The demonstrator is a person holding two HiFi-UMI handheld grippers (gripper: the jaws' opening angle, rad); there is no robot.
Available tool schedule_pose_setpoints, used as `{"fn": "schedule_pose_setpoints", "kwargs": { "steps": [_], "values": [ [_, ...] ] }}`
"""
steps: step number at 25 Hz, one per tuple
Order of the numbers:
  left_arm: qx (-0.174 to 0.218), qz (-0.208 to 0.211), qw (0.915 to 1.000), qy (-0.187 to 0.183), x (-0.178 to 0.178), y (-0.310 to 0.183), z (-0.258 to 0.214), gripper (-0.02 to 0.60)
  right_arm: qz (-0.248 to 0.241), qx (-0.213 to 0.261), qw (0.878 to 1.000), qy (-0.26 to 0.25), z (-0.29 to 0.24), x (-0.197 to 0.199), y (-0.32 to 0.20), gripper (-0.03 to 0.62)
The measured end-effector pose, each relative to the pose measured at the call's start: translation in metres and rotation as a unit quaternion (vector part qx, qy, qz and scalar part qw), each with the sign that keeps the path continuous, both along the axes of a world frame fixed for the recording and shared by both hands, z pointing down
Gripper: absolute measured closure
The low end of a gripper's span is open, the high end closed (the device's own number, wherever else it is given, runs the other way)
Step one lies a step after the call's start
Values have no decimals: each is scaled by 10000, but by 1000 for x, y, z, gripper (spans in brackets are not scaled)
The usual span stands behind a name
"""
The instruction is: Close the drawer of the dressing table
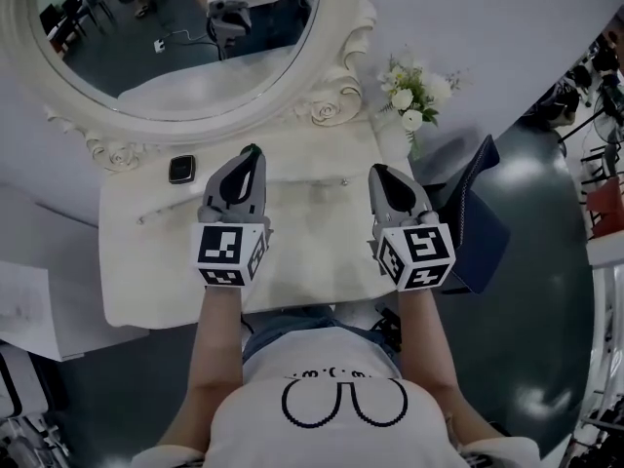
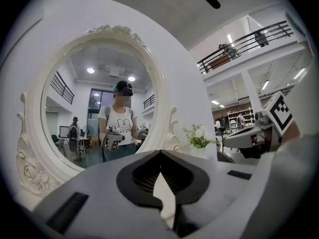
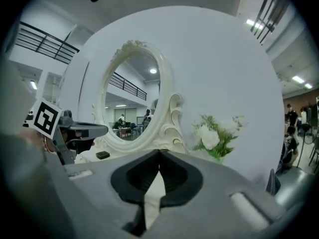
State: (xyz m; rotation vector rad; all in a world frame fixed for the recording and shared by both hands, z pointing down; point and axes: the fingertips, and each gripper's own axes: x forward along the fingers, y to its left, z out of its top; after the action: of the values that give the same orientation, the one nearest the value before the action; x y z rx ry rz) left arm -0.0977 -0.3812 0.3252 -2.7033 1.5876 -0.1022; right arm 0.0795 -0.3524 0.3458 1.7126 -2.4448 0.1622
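The white dressing table (image 1: 312,232) lies below me, its top facing the head view. No drawer front or gap shows from above, so I cannot tell how the drawer stands. My left gripper (image 1: 252,151) hovers over the middle of the top, jaws shut with nothing between them, and its tips meet in its own view (image 2: 160,152). My right gripper (image 1: 378,171) hovers beside it to the right, also shut and empty (image 3: 159,151). Both point level at the oval mirror (image 1: 175,91).
A small black object (image 1: 181,169) lies on the top near the mirror's carved frame. White flowers (image 1: 414,96) stand at the back right corner. A dark blue chair (image 1: 478,213) stands right of the table, and papers (image 1: 29,305) lie at the left.
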Motion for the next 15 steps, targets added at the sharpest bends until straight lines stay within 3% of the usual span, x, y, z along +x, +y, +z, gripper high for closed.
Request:
{"fn": "schedule_pose_setpoints", "kwargs": {
  "steps": [15],
  "values": [
    [1139, 141, 9933, 108, 4, 10, -98, 583, 49, 1584, 9868, 321, -124, 5, 28, 591]
  ]
}}
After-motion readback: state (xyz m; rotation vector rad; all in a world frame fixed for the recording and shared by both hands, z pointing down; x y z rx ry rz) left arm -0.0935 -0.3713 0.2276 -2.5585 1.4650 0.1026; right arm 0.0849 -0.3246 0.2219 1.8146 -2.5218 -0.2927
